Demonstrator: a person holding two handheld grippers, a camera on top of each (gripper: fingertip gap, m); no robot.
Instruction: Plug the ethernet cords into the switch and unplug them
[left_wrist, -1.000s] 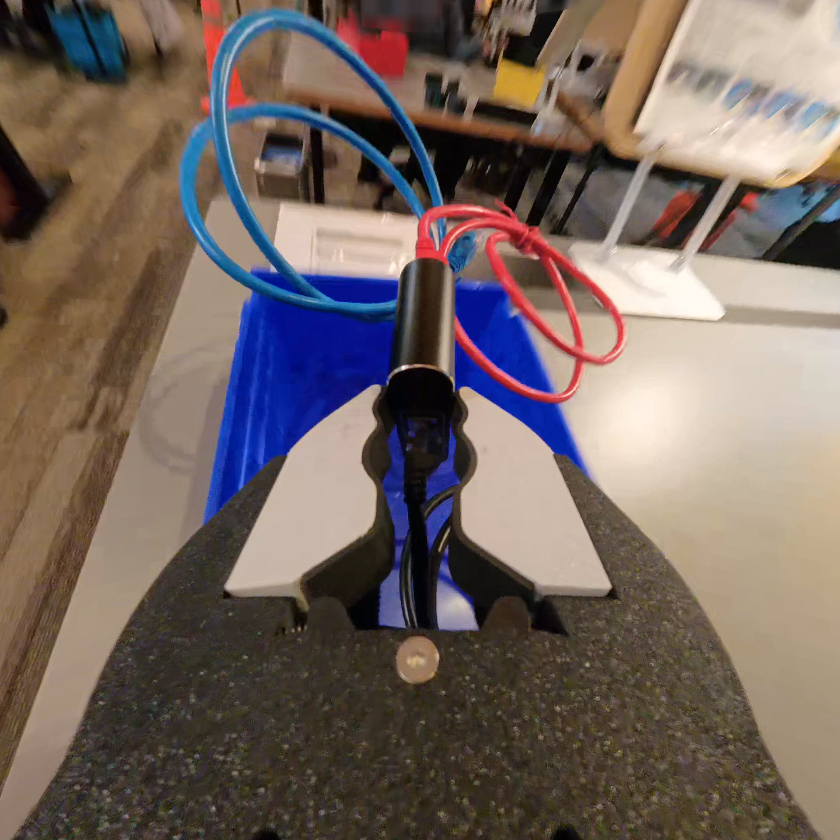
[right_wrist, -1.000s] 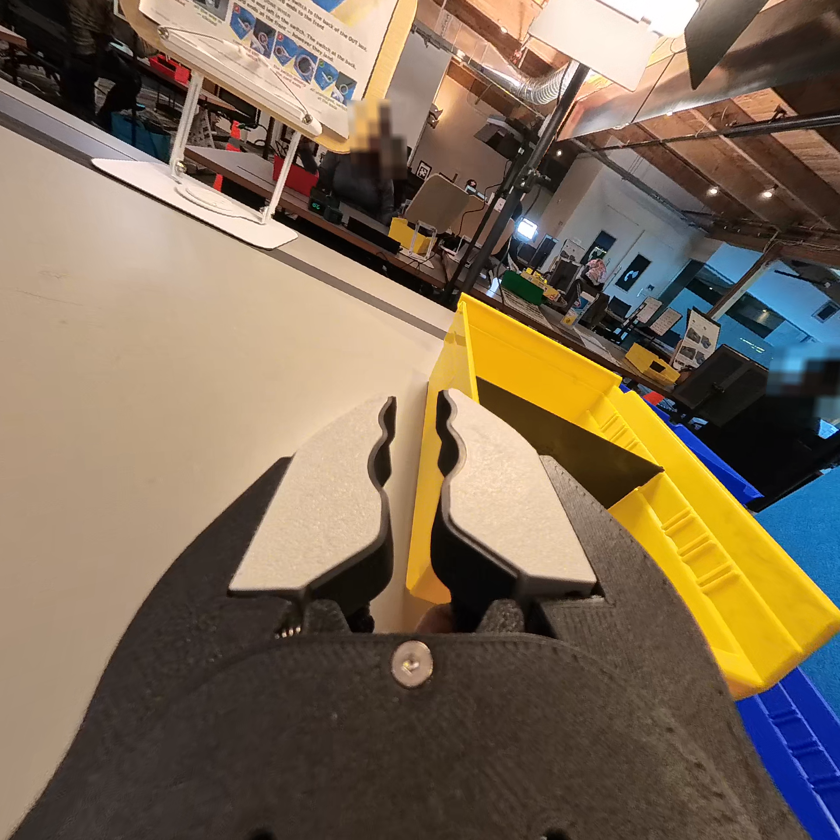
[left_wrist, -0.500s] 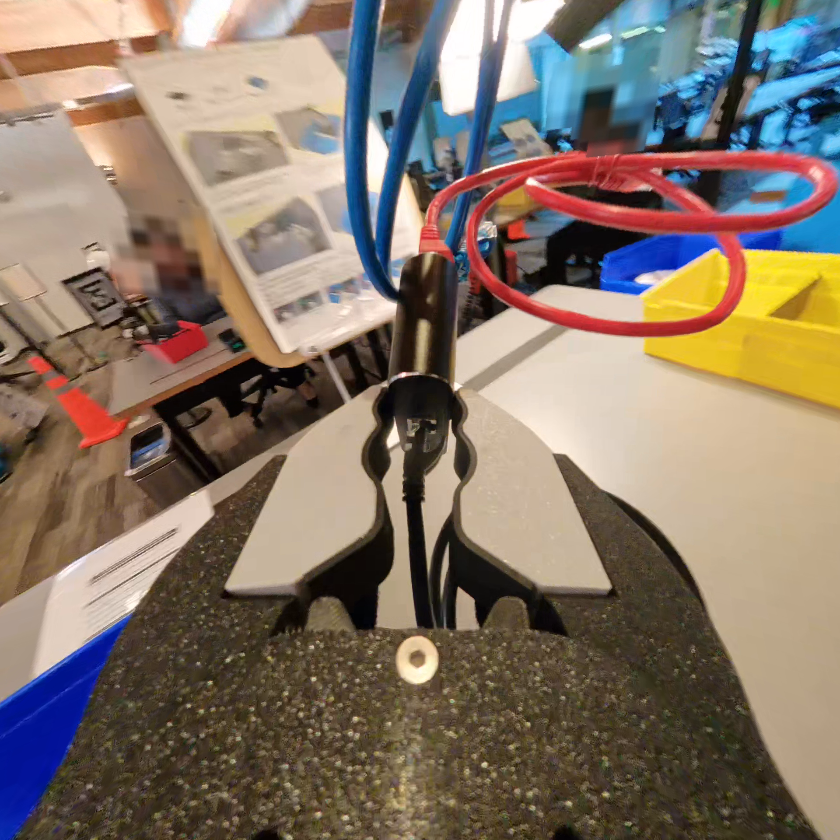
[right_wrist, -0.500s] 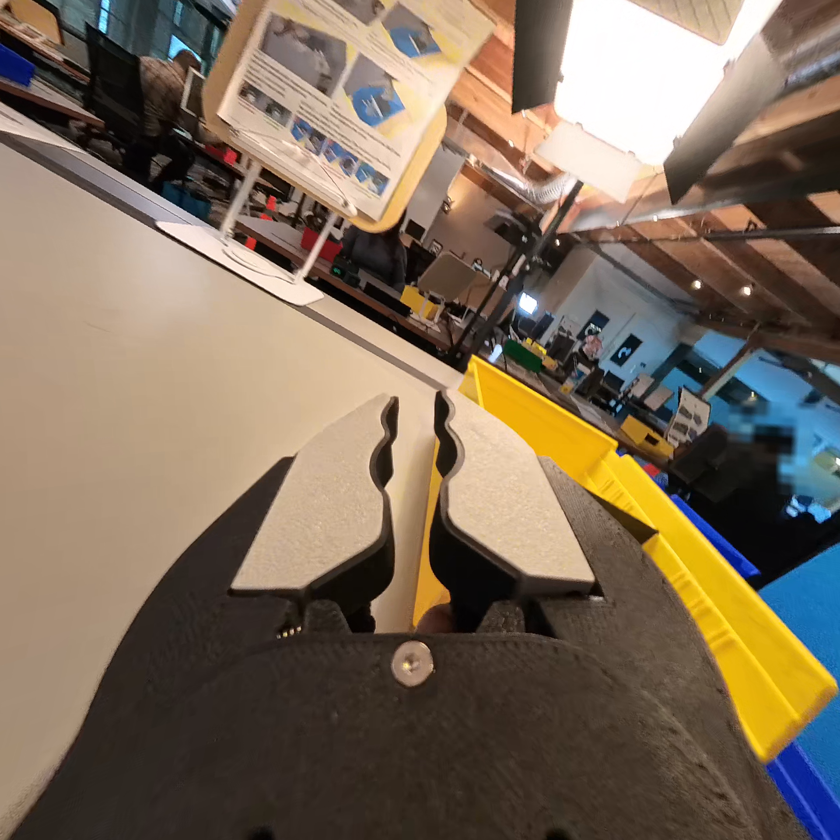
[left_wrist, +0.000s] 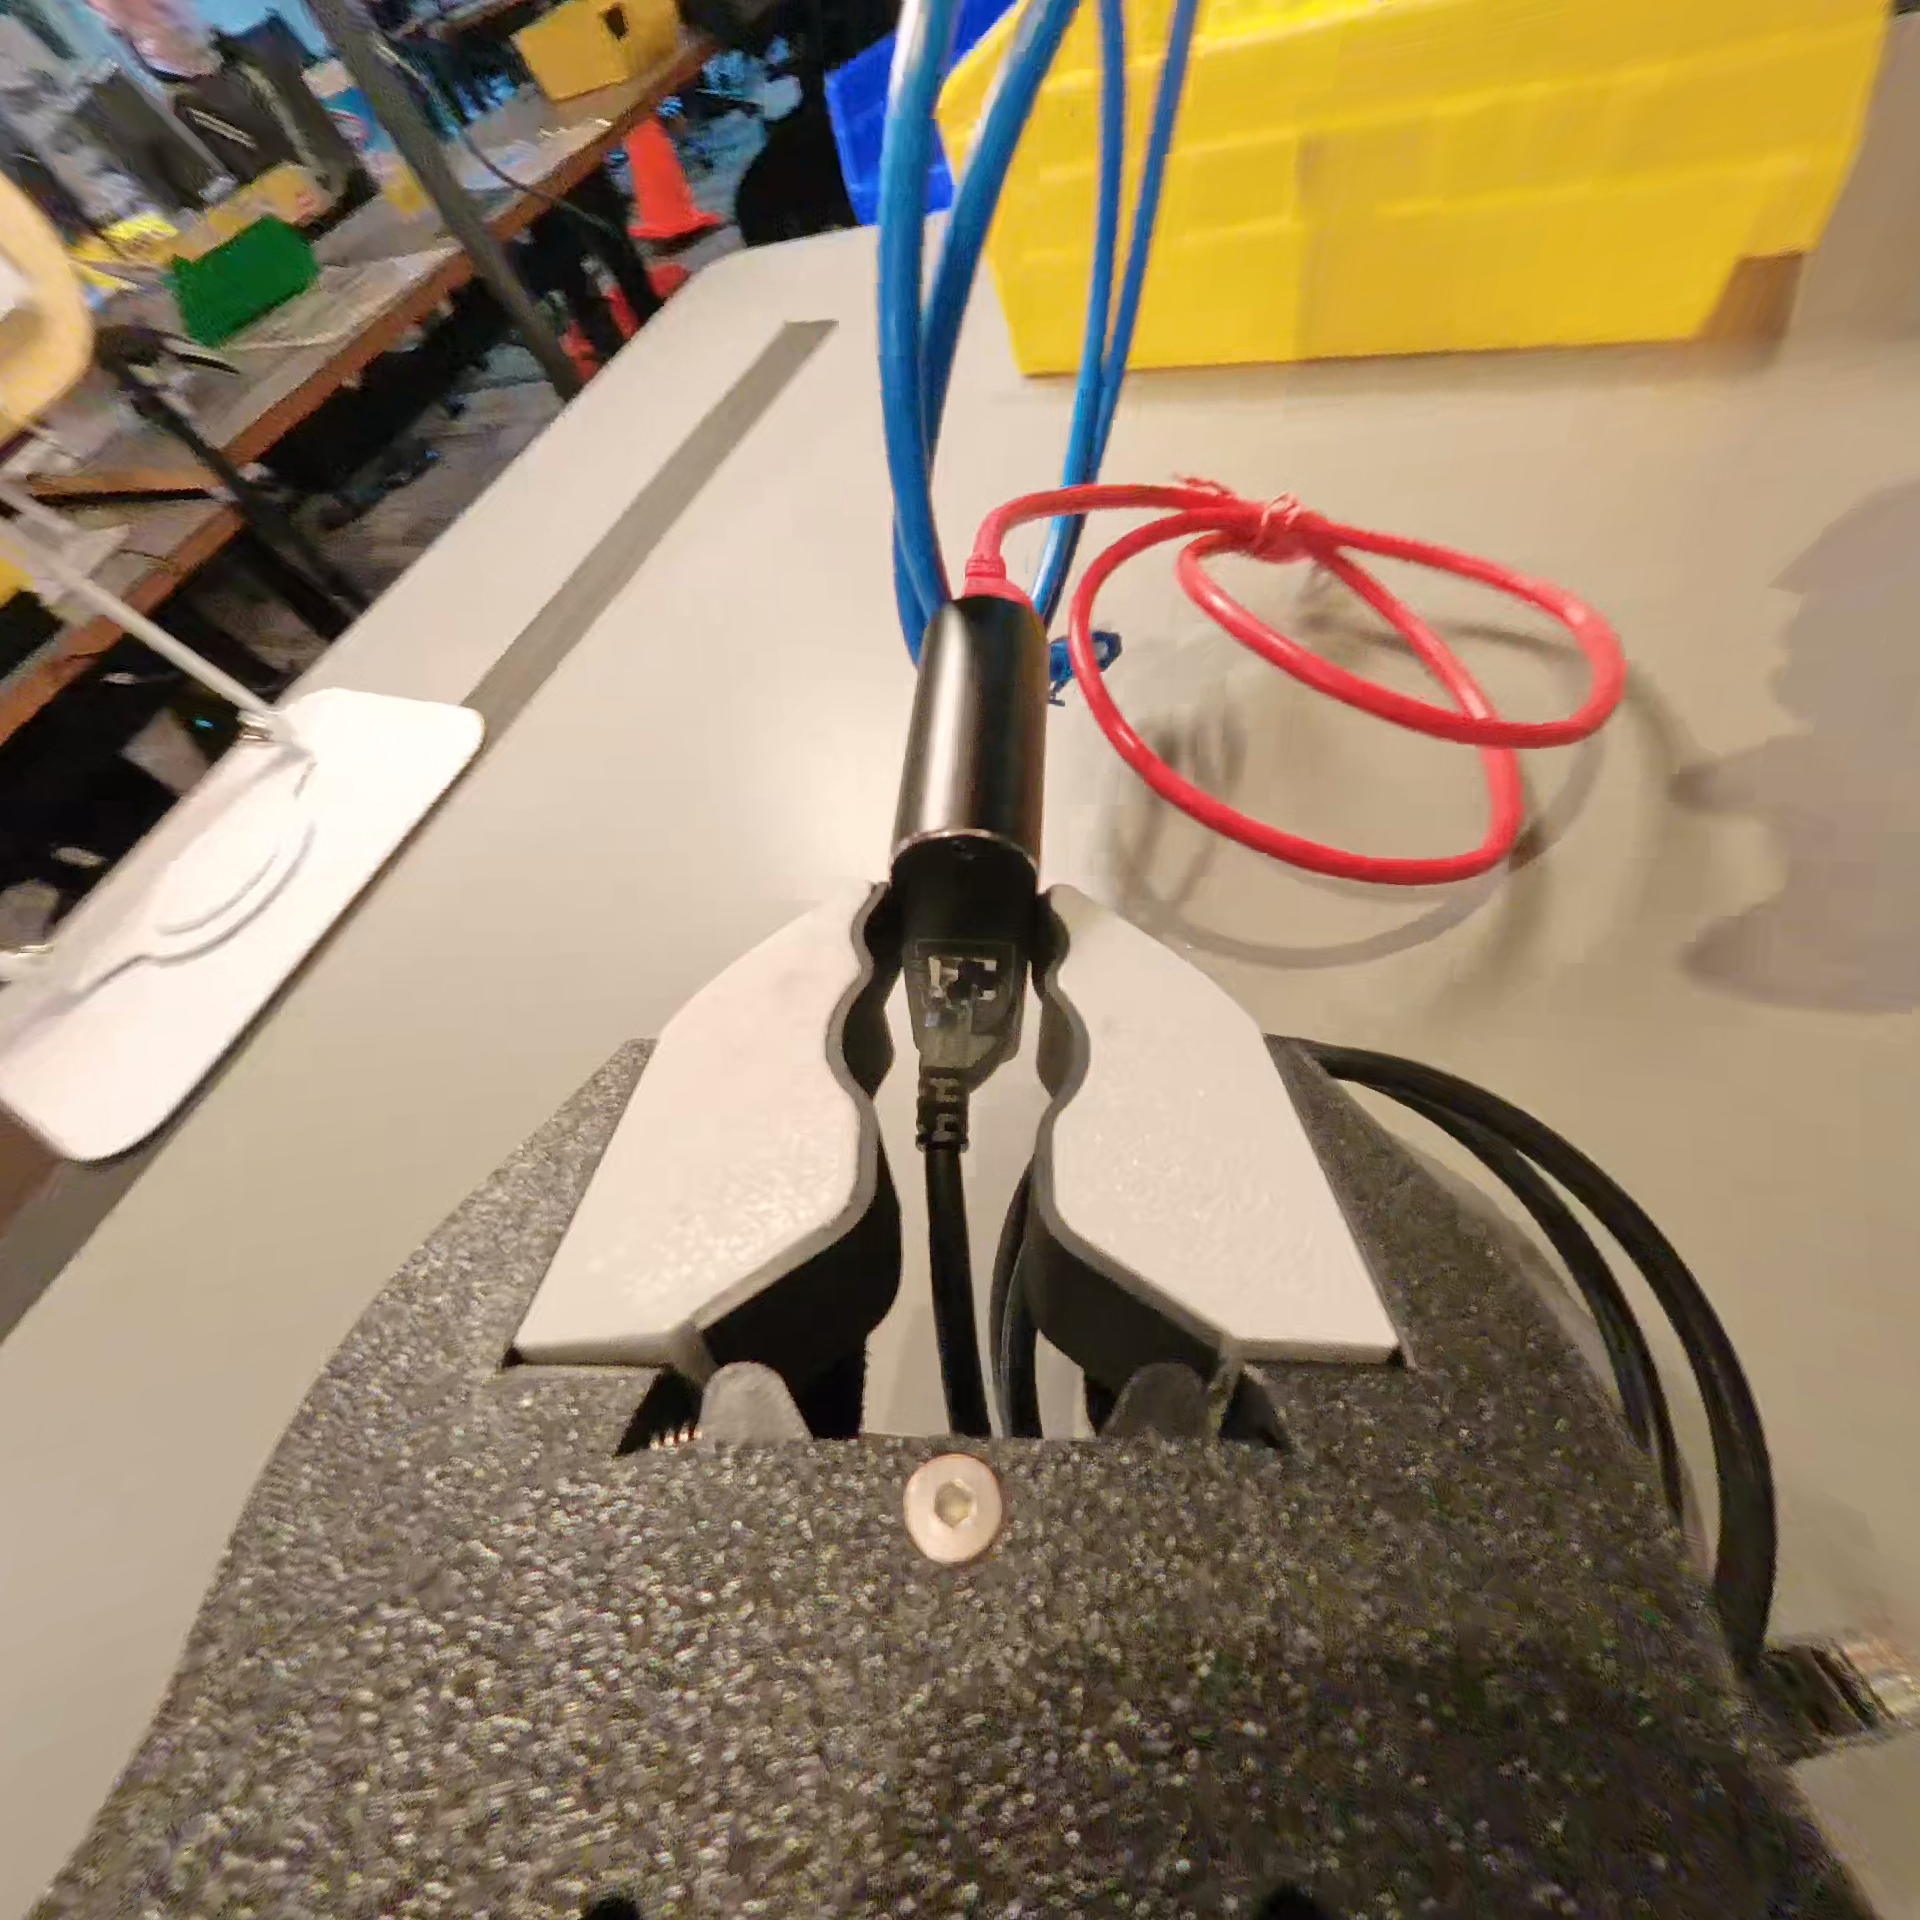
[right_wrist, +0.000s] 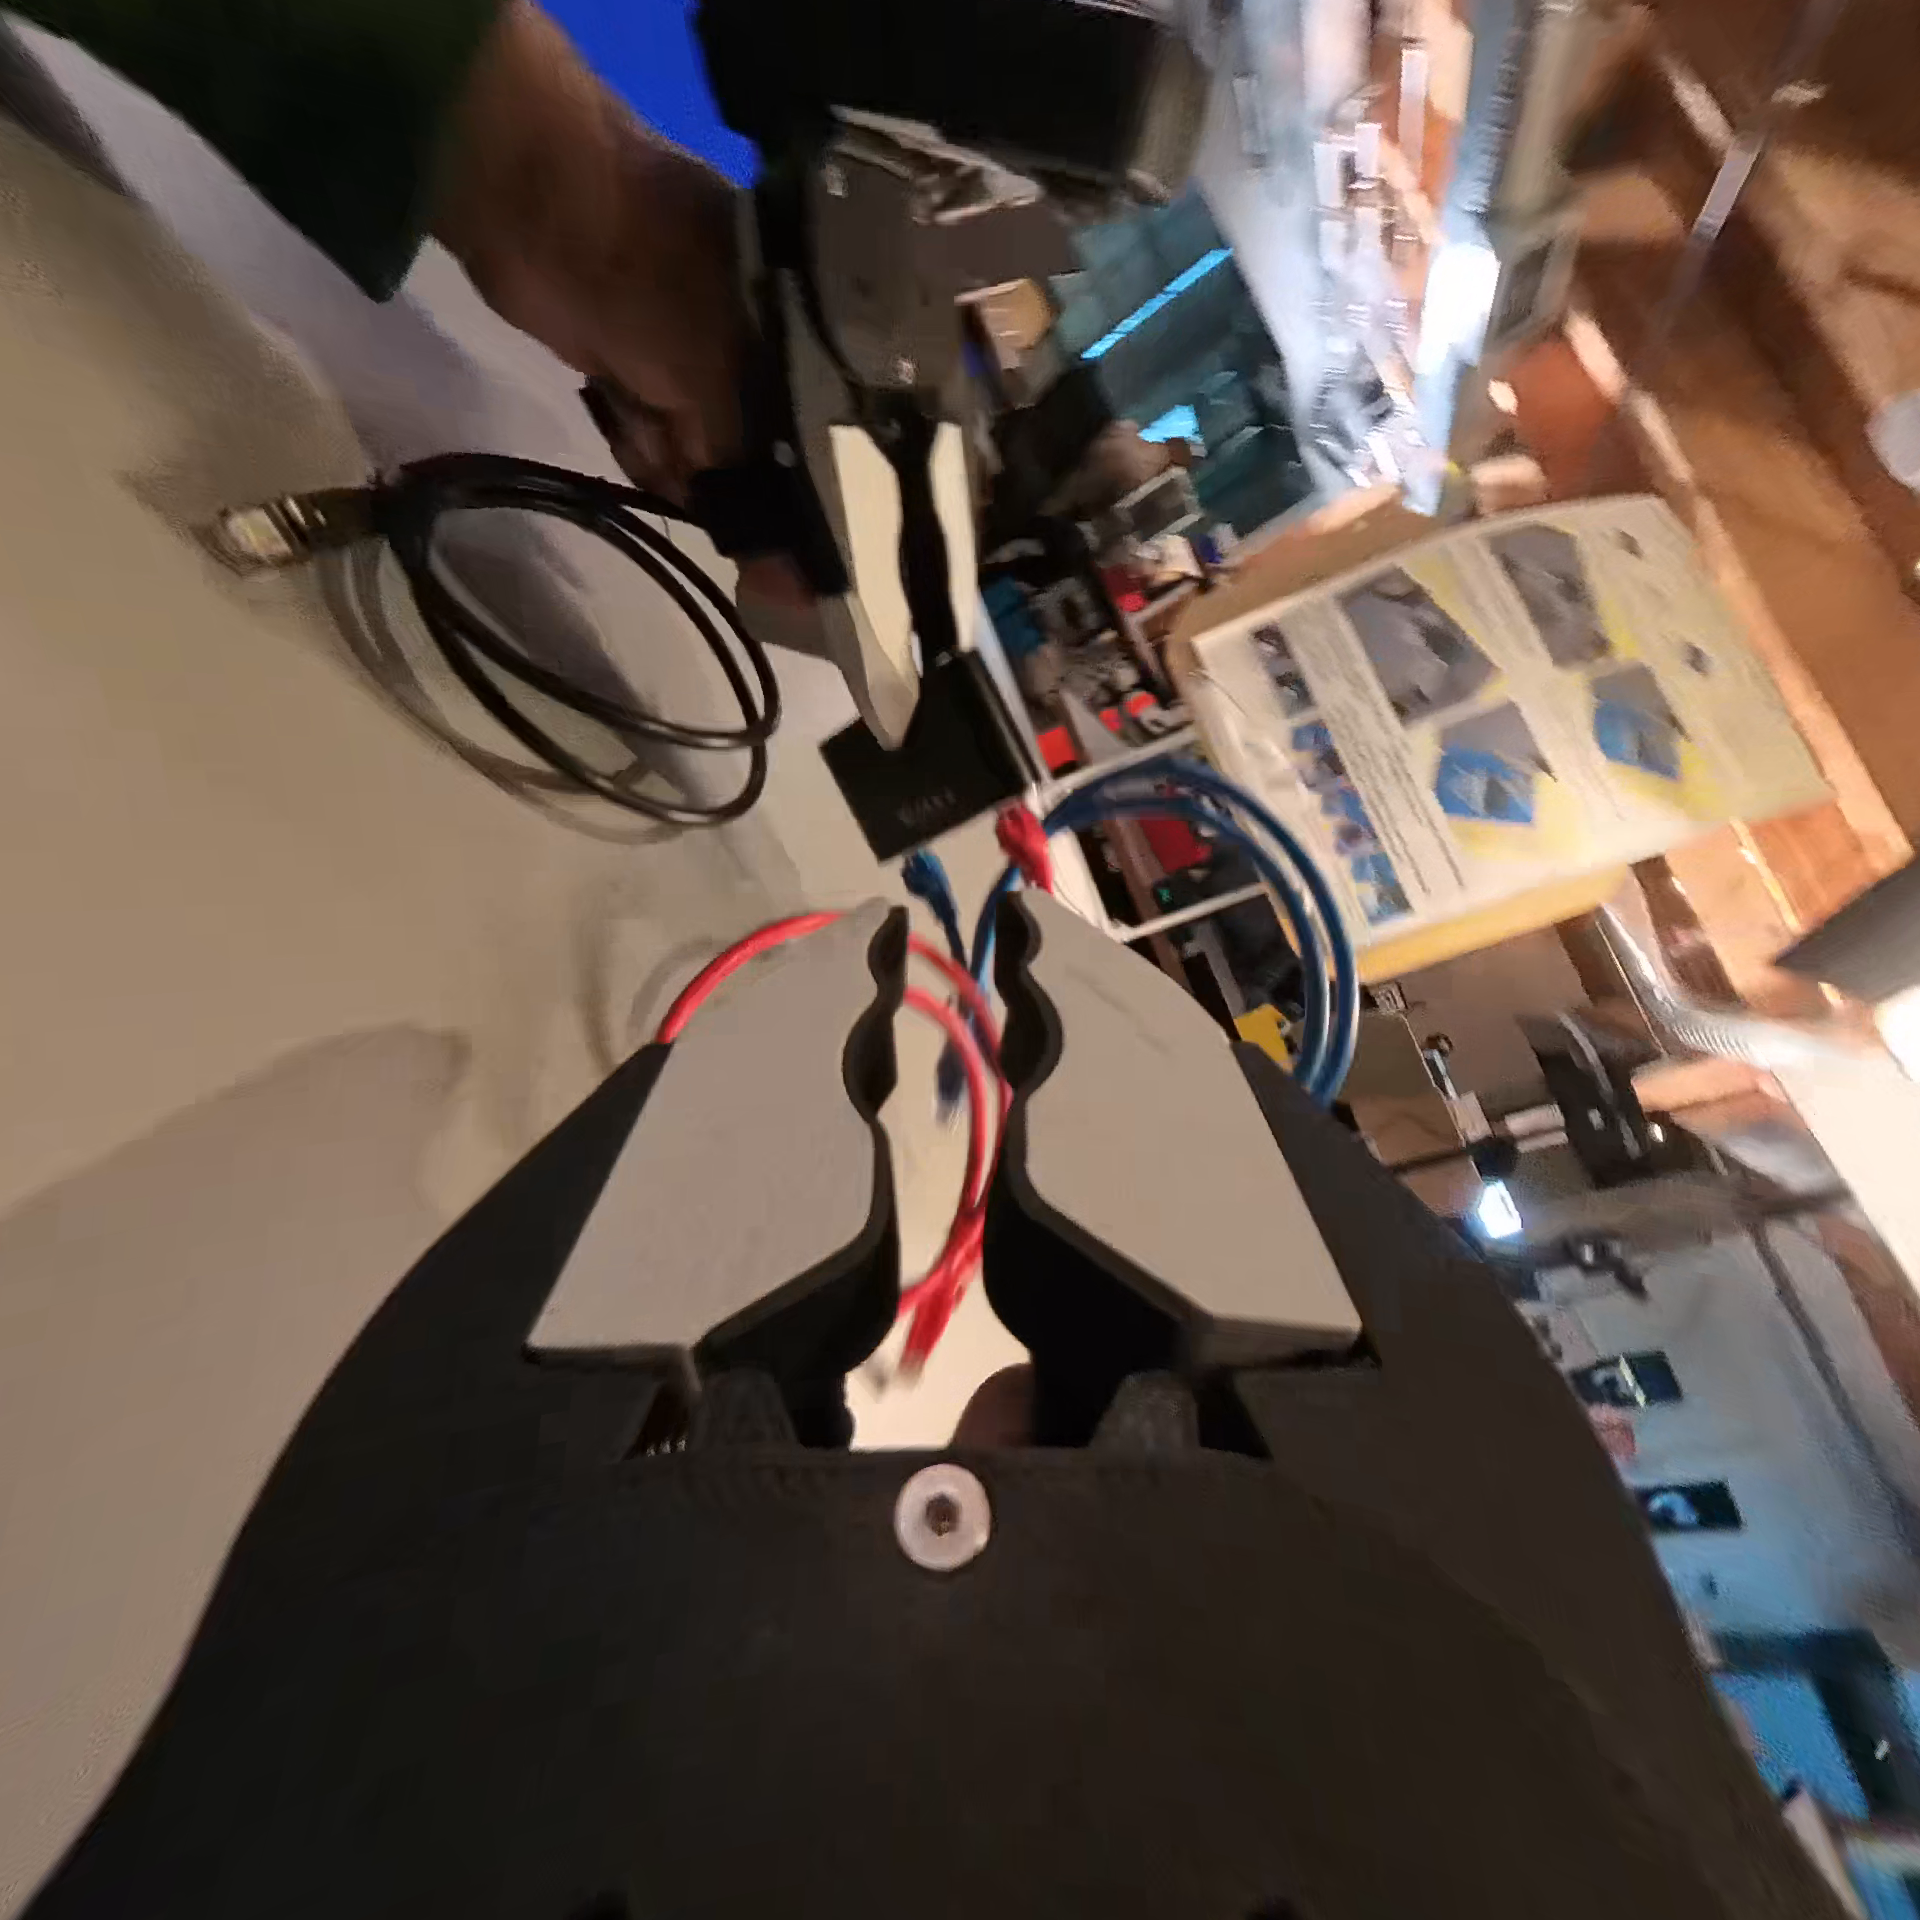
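Note:
My left gripper (left_wrist: 964, 894) is shut on the small black switch (left_wrist: 971, 727) and holds it just above the grey table (left_wrist: 623, 831). Blue ethernet cords (left_wrist: 904, 312) and a looped red cord (left_wrist: 1455, 727) are plugged into its far end. A black cable (left_wrist: 1621, 1247) leaves its near end. In the right wrist view, my right gripper (right_wrist: 951, 914) is empty, with a narrow gap between its jaws. It points at the switch (right_wrist: 914, 790), just short of the red cord (right_wrist: 748, 951) and the blue cord (right_wrist: 1320, 935).
A yellow bin (left_wrist: 1403, 208) stands on the table beyond the cords. A white stand base (left_wrist: 208, 914) lies at the left and carries a poster (right_wrist: 1507, 707). The black cable's coil (right_wrist: 623, 582) rests on the table beside a person's hand (right_wrist: 623, 260). Spacing between my two grippers at the tips: around 15 cm.
My left gripper has swung the switch and cords from over a blue bin round to the table near the yellow bin. My right gripper has rolled and turned to face the switch.

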